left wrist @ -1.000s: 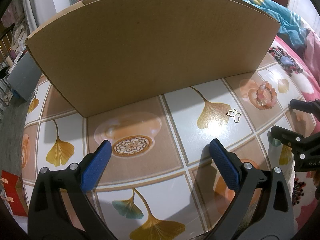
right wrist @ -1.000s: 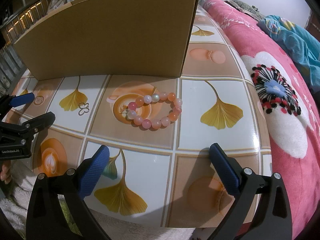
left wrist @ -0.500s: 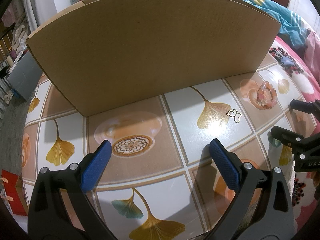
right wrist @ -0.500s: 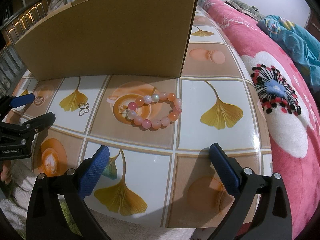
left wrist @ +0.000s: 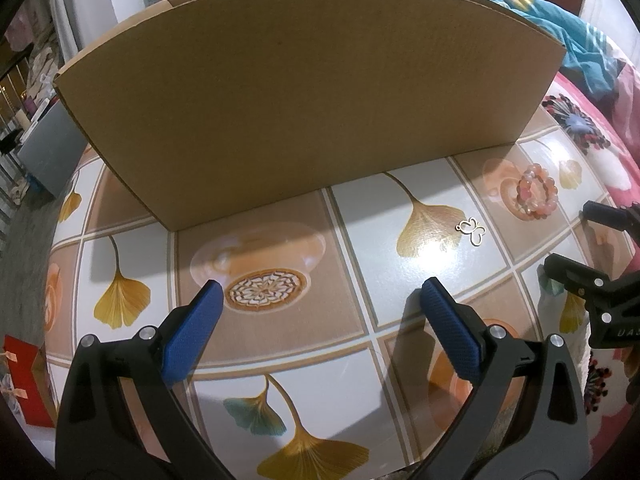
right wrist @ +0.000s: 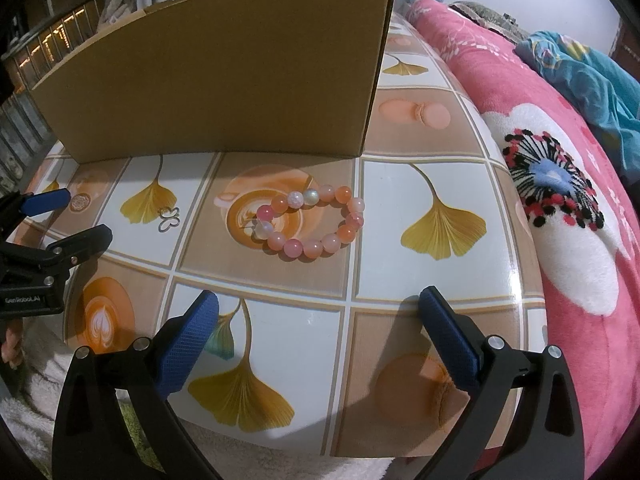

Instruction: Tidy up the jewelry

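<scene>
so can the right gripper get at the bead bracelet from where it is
Probably yes: the right gripper is open, and the bead bracelet lies flat ahead of it with only bare table between.

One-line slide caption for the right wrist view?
Open right tongs face a pink bead bracelet lying before a cardboard box.

The left hand-held gripper (left wrist: pixel 320 300) hovers low over the counter (left wrist: pixel 360 280), its blue pads spread wide with nothing between them. A tall cardboard box (left wrist: pixel 304 108) stands at the far side. To the right lies a small gold butterfly charm (left wrist: pixel 472 231), and farther right, apart from it, a pink bead bracelet (left wrist: pixel 536 191). The right hand-held gripper (left wrist: pixel 576 240) pokes in at the right edge, parted and empty.
</scene>
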Available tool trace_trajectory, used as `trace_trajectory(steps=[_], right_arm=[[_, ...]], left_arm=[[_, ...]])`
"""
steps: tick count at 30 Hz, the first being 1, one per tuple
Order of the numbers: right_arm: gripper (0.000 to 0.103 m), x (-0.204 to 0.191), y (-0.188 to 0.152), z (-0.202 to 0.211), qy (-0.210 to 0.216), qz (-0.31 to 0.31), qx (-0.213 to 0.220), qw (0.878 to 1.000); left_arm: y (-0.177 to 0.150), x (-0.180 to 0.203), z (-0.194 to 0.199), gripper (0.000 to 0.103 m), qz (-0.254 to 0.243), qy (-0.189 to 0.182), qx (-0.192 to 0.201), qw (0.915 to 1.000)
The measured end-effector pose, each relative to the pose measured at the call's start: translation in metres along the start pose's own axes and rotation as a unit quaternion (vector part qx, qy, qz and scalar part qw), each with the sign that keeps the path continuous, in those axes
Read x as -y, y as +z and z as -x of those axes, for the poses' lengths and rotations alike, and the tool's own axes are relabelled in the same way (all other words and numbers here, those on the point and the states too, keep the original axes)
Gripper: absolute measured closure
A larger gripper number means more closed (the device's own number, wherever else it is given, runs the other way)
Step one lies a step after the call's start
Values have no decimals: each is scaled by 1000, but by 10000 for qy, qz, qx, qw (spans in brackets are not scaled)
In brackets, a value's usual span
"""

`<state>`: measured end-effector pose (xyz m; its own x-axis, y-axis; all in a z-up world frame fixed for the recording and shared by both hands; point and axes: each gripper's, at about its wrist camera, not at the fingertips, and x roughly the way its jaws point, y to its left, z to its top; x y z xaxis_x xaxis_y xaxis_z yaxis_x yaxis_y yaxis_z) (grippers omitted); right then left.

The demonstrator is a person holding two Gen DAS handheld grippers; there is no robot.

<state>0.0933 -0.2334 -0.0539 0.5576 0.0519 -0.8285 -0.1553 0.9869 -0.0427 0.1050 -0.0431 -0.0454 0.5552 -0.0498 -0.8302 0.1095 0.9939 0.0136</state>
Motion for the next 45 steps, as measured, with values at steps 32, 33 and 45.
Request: trace_trajectory(steps=[32,33,45], right_arm=[[8,28,-15,22,1467,-303,955,9841],[9,31,-16,21,1490,-349,973,9834],[11,43,-18,16,1667,-524,1185,9775]], left_arm=[[14,48,22,63,-1639,-1307,609,9759],[14,50,22,66,-1644,-1318,540,9761],[21,86,-3,84,-1876,-1089,276,9758]])
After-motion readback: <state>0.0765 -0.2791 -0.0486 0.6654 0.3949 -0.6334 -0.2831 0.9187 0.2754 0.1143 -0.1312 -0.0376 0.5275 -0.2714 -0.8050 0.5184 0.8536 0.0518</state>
